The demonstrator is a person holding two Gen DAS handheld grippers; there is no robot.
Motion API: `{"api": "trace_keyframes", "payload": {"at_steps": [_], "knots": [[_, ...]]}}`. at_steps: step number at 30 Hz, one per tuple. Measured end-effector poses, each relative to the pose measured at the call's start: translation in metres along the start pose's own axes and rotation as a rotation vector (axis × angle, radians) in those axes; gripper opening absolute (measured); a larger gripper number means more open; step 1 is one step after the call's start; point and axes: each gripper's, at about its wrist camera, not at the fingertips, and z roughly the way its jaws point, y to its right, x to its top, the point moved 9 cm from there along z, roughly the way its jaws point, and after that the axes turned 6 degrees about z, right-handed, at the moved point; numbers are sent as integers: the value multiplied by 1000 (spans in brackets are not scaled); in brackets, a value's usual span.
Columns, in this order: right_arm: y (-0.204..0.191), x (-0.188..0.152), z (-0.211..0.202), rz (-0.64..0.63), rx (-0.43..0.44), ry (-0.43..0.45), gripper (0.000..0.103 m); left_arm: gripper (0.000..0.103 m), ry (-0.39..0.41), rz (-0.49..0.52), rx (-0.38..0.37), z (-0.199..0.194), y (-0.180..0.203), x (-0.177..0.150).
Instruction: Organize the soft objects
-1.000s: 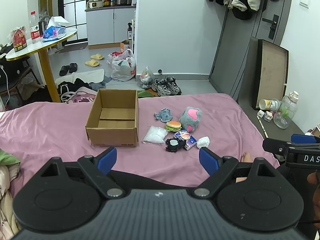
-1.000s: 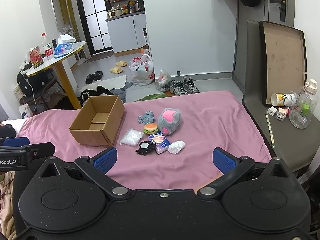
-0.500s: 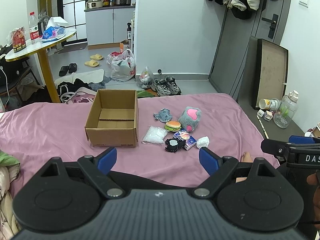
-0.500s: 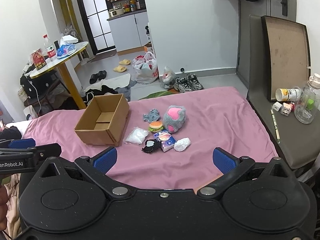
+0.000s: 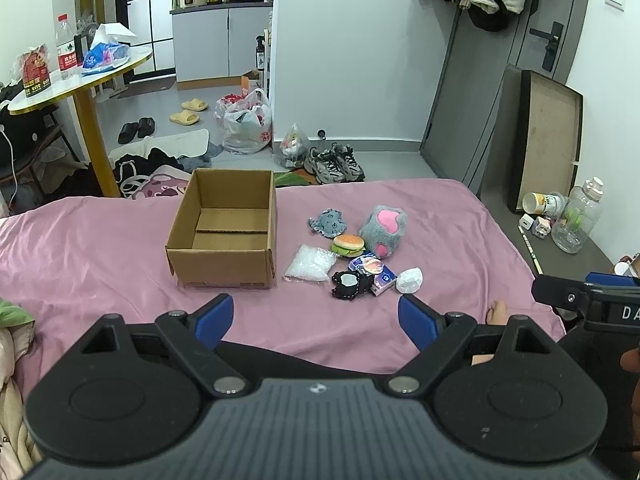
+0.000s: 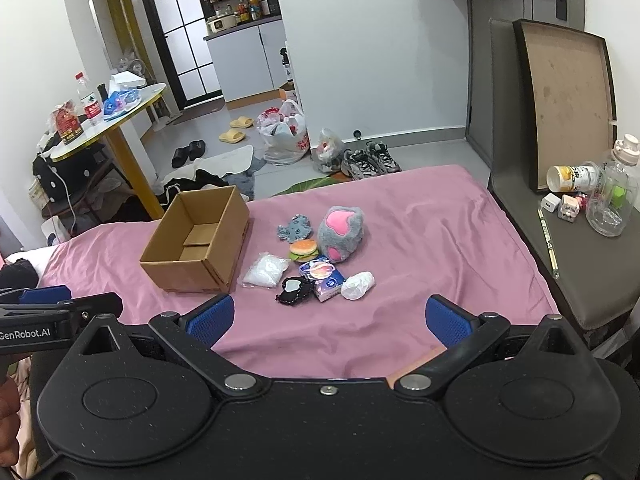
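An open, empty cardboard box [image 5: 224,236] [image 6: 196,244] sits on the pink bed [image 5: 100,248]. To its right lies a cluster of soft items: a grey plush paw with pink pads [image 5: 384,230] [image 6: 341,232], a small blue-grey plush [image 5: 329,222], a burger toy [image 5: 348,245] [image 6: 304,249], a clear bag of white filling [image 5: 311,268] [image 6: 266,270], a black-and-white plush [image 5: 349,284], a tissue pack [image 5: 374,271] and a white wad [image 5: 409,280] [image 6: 357,285]. My left gripper [image 5: 316,316] and right gripper [image 6: 328,316] are both open, short of the items, holding nothing.
A grey side surface [image 6: 580,264] at the bed's right holds a bottle, a cup and small chargers. Beyond the bed's far edge the floor has shoes, bags and clothes. A round table [image 5: 80,76] stands at the left. A bare foot [image 5: 496,314] rests on the bed's near right.
The right wrist view has shifted slightly, bringing the items a little closer. The left gripper has barely moved. Both stay open.
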Motion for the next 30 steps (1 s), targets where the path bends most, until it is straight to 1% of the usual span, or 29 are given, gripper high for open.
{"api": "trace_keyframes", "payload": {"at_steps": [10,14,21,27,30], "knots": [[10,0,26,17,-10,-29,103,88,-31,-7,0,28,-1,4],[16,0,41,41,0,-63,103,88,-50,-16,-2,44,-2,6],[23,3,65,46,-3,-88,103,88,-70,-26,-11,70,-1,11],[30,7,87,54,-6,-92,103,88,-84,-24,-14,94,2,14],[33,9,100,66,9,-101,103,88,-85,-24,-21,107,6,14]]}}
